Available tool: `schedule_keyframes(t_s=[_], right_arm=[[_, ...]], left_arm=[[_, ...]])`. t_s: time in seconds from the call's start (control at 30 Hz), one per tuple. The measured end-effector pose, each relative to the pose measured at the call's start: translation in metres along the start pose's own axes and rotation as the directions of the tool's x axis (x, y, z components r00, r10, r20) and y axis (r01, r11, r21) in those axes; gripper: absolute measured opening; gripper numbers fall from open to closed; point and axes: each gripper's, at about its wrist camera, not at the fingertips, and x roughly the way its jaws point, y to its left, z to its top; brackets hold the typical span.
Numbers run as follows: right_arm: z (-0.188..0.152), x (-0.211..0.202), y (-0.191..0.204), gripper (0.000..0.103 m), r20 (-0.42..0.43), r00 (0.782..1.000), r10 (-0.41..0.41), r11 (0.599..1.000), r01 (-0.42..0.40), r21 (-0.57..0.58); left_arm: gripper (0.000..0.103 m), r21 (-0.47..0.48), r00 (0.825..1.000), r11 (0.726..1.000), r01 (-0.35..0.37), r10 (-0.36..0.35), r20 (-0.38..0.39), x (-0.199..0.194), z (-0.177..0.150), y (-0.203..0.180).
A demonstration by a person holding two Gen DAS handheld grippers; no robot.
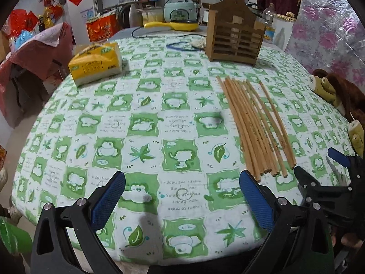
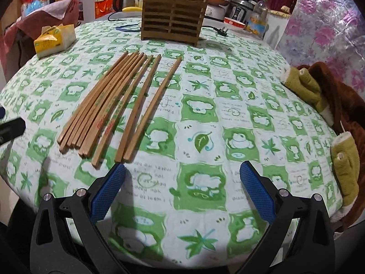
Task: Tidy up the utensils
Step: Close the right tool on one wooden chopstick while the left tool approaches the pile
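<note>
Several wooden chopsticks (image 1: 255,125) lie side by side on the green-and-white tablecloth (image 1: 146,118), seen again in the right wrist view as a fanned row of chopsticks (image 2: 118,105). Behind them stands a brown slatted wooden holder (image 1: 235,38), also the holder (image 2: 174,14). My left gripper (image 1: 182,178) hovers open over bare cloth, left of the chopsticks' near ends. My right gripper (image 2: 182,169) is open too, just right of those near ends; its left fingertip (image 2: 118,171) sits close to the nearest stick. Nothing is held.
A yellow tissue pack (image 1: 97,62) lies at the far left of the table. A brown and olive plush toy (image 2: 319,96) rests on the right edge. A rice cooker (image 1: 180,11), yellow pan, cables, bowl and bottle crowd the far side.
</note>
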Motion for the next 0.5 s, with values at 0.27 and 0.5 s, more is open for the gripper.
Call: schedule_keyframes(t_s=[0.27, 0.5], right_arm=[[0.009, 0.005, 0.007, 0.097, 0.018, 0.999, -0.043, 0.999, 0.044, -0.021], [0.014, 0.003, 0.015, 0.079, 0.046, 0.998, -0.041, 0.997, 0.044, -0.064]], left_arm=[[0.098, -0.018, 0.996, 0.998, 0.068, -0.069, -0.057, 0.008, -0.008, -0.003], [0.098, 0.013, 0.996, 0.997, 0.076, -0.075, -0.052, 0.010, -0.011, -0.011]])
